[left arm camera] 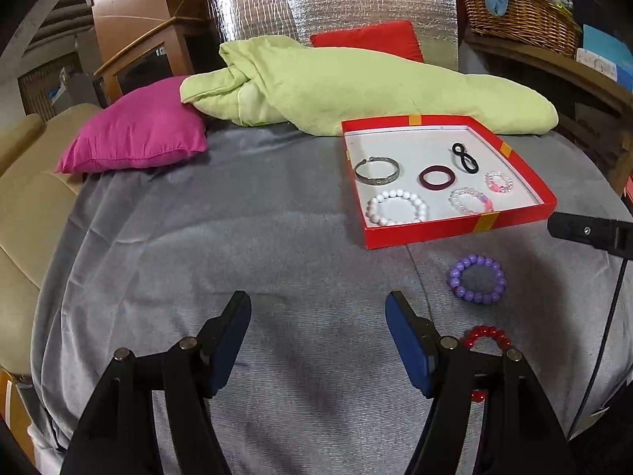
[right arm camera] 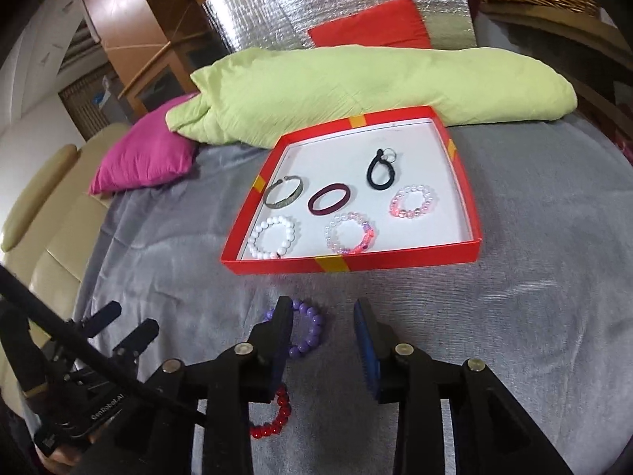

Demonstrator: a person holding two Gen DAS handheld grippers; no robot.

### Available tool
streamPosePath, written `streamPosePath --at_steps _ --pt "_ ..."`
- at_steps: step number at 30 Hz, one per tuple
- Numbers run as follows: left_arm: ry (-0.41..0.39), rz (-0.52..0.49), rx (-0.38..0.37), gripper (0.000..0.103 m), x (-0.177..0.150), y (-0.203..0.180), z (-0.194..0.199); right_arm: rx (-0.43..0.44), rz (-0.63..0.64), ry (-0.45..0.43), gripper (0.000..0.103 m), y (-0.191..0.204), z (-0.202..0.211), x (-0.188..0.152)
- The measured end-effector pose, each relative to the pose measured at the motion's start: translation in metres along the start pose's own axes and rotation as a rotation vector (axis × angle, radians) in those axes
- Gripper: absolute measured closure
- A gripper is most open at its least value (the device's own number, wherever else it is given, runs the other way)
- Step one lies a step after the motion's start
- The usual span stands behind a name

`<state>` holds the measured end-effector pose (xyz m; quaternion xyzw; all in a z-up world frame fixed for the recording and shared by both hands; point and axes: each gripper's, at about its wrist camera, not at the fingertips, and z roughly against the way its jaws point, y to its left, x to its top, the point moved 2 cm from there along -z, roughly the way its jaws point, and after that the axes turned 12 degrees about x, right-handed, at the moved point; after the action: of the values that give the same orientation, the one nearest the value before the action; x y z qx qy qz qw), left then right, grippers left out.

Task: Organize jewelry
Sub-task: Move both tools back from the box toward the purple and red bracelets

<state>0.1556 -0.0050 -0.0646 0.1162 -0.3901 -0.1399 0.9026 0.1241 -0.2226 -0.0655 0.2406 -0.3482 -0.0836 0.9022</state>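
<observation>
A red box lid (left arm camera: 455,231) (right arm camera: 395,259) lies on the grey bed cover and holds a silver bangle (left arm camera: 376,171) (right arm camera: 284,192), a maroon ring (left arm camera: 436,177) (right arm camera: 329,199), a black hair tie (left arm camera: 465,157) (right arm camera: 380,172), a white bead bracelet (left arm camera: 397,208) (right arm camera: 273,237) and two pink bead bracelets (left arm camera: 470,200) (right arm camera: 350,233). A purple bead bracelet (left arm camera: 476,278) (right arm camera: 306,328) and a red bead bracelet (left arm camera: 486,338) (right arm camera: 277,415) lie on the cover in front of it. My left gripper (left arm camera: 318,336) is open and empty, left of them. My right gripper (right arm camera: 324,340) is open, its left finger over the purple bracelet.
A green quilt (left arm camera: 356,83) (right arm camera: 356,87), a magenta pillow (left arm camera: 138,138) (right arm camera: 146,158) and a red pillow (left arm camera: 368,41) lie behind the box. A wicker basket (left arm camera: 518,12) stands on a shelf at right. A beige sofa (left arm camera: 23,198) borders the left.
</observation>
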Motion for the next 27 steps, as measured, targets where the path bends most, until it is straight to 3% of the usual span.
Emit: streamPosePath --at_steps 18,27 --pt "0.007 -0.069 0.006 0.032 0.0 -0.016 -0.006 -0.027 -0.023 0.087 0.069 -0.011 -0.024 -0.005" --pt "0.056 -0.099 -0.012 0.032 -0.006 -0.028 -0.015 -0.031 -0.049 0.11 0.069 -0.02 -0.024 -0.008"
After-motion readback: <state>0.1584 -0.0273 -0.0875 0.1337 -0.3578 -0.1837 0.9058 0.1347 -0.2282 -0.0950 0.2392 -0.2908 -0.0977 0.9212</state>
